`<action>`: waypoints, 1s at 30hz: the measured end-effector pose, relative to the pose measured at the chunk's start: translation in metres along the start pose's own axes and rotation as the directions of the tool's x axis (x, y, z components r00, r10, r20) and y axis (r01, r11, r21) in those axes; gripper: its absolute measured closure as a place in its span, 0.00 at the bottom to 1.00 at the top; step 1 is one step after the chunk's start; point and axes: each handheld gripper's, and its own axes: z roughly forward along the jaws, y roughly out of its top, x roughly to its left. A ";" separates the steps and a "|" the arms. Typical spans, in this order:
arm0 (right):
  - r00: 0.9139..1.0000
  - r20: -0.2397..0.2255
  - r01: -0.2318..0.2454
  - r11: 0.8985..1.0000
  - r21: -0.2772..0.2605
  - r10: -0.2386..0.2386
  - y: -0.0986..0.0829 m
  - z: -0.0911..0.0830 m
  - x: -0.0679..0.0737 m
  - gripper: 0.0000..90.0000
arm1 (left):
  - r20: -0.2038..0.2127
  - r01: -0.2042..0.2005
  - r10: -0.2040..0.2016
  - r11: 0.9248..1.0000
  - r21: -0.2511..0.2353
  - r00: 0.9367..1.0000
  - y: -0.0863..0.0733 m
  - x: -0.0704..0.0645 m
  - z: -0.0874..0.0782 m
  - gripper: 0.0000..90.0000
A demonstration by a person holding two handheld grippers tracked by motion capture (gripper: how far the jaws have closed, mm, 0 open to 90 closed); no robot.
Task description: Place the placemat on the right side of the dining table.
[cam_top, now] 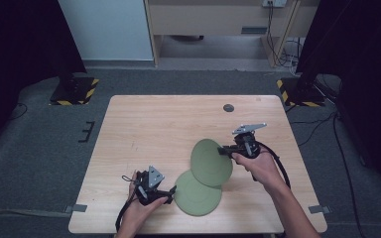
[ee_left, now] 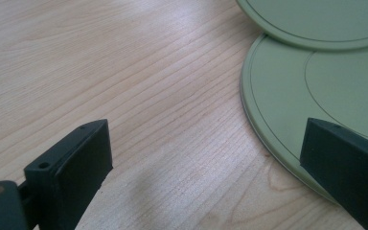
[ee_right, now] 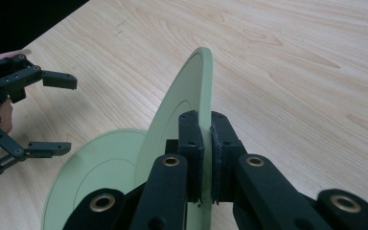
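Observation:
Two pale green round plates are on the wooden table (cam_top: pixel 149 124). The near plate (cam_top: pixel 194 197) (ee_left: pixel 287 96) (ee_right: pixel 100 163) lies flat. The second plate (cam_top: pixel 210 161) (ee_left: pixel 326 19) (ee_right: pixel 197 81) is tilted up, and its low edge overlaps the flat one. My right gripper (cam_top: pixel 226 149) (ee_right: pixel 207 139) is shut on the right rim of that tilted plate. At the flat plate's left edge my left gripper (cam_top: pixel 172 191) (ee_left: pixel 206 148) (ee_right: pixel 52 115) stands open, low over the table. One of its jaws is over the plate's rim and the other is over bare wood.
A small grey round cap (cam_top: pixel 228 107) sits in the tabletop near the far edge. Dark stands with yellow-black striped bases (cam_top: pixel 74 90) (cam_top: pixel 302 91) rest on the floor beyond both far corners. Bare wood lies to the left and far side of the plates.

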 end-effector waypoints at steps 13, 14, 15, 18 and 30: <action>1.000 0.013 -0.002 1.000 -0.021 0.002 0.004 -0.005 0.001 0.95 | -0.009 0.026 -0.026 1.000 -0.003 1.000 -0.002 0.007 -0.002 0.04; 1.000 0.015 0.000 1.000 -0.023 0.001 0.004 -0.006 0.000 0.95 | -0.009 0.028 -0.028 1.000 -0.003 1.000 -0.002 0.008 -0.002 0.04; 1.000 0.018 0.000 1.000 -0.026 0.001 0.005 -0.006 0.000 0.95 | -0.010 0.031 -0.031 1.000 -0.002 0.999 -0.002 0.009 -0.003 0.04; 1.000 0.025 -0.002 1.000 -0.031 0.003 0.007 -0.009 0.000 0.95 | -0.013 0.034 -0.034 0.999 -0.006 0.999 -0.002 0.010 -0.003 0.04; 0.999 0.047 0.003 0.999 -0.052 -0.001 0.014 -0.019 -0.002 0.95 | -0.025 0.040 -0.040 0.999 -0.003 0.999 -0.003 0.012 -0.003 0.04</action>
